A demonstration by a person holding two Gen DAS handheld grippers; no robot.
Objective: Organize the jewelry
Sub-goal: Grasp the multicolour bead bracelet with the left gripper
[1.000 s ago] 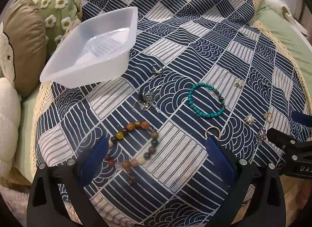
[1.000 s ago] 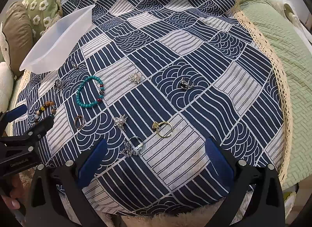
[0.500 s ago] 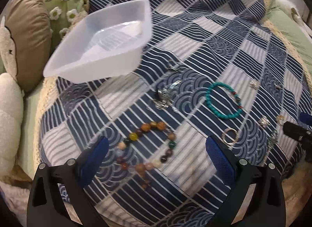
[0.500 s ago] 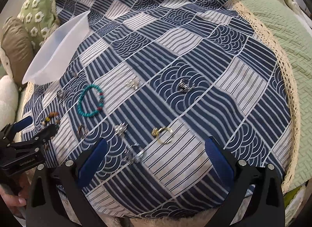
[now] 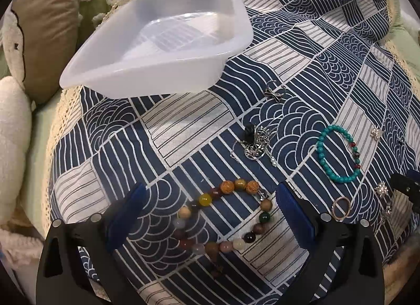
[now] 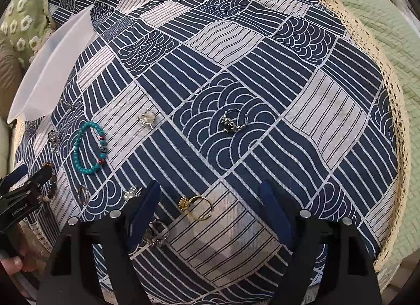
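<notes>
A multicolour bead bracelet [image 5: 223,215] lies on the blue patterned cloth between the open fingers of my left gripper [image 5: 210,213], which hangs just above it. A translucent plastic tray [image 5: 162,42] stands empty at the far left. A turquoise bracelet [image 5: 337,156] lies right of a silver chain tangle [image 5: 257,142]; it also shows in the right wrist view [image 6: 89,153]. My right gripper [image 6: 210,208] is open over a gold ring [image 6: 198,206]. A silver ring [image 6: 156,233] lies by its left finger.
Other small pieces lie scattered: a dark silver ring [image 6: 233,121], a pearl charm [image 6: 147,118], a copper ring [image 5: 341,206], a bow charm [image 5: 274,92]. Cushions [image 5: 44,24] crowd the left. The cloth's lace edge [image 6: 388,111] and a green quilt lie right.
Both grippers have come lower and closer to the cloth. The left now frames the bead bracelet; the right has moved over the gold ring. Both stay open.
</notes>
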